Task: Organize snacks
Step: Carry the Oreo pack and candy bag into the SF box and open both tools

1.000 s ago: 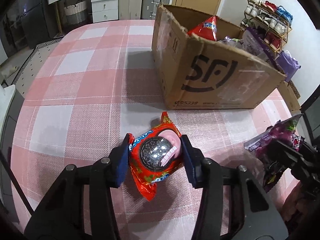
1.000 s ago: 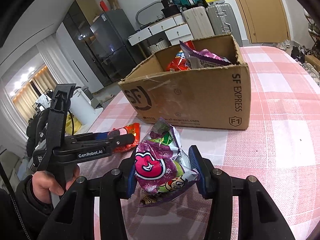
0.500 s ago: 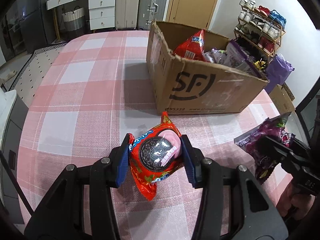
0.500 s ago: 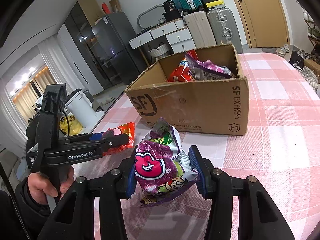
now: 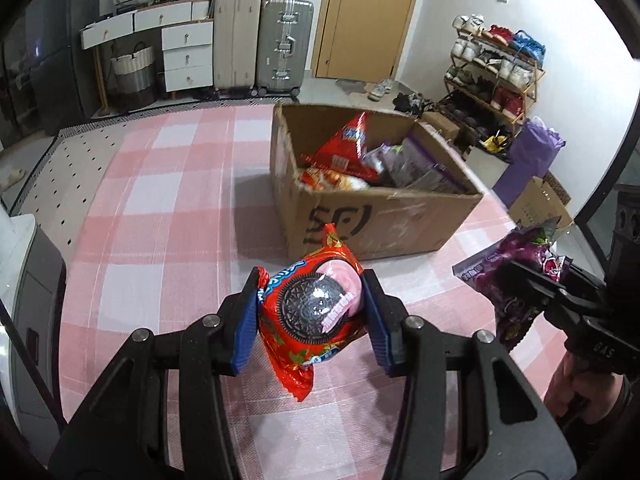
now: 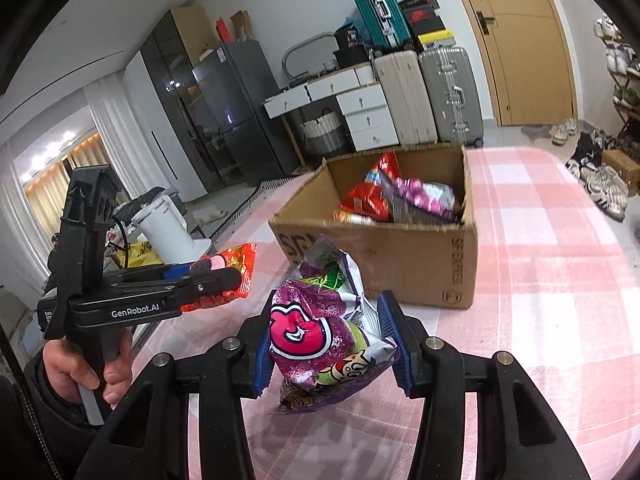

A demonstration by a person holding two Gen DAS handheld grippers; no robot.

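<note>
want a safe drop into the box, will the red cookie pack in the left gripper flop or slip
The red cookie pack likely stays fairly stiff: it bulges between the left gripper pads. Its loose crimped end hangs down, so that part may flop. Glossy film looks slippery.

Red cookie pack (image 5: pixel 312 316), purple pack (image 6: pixel 320 332) aloft; box (image 5: pixel 400 216) part-filled.

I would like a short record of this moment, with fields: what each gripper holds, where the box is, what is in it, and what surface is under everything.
left gripper: shut on the red cookie packet, held above the table
right gripper: shut on the purple snack bag, also in the air
cardboard box: open, standing on the table ahead of both grippers
box contents: red snack bags and purple bags, piled loosely
surface: pink checked tablecloth
packets still lying on the cloth: none visible in either view
</note>
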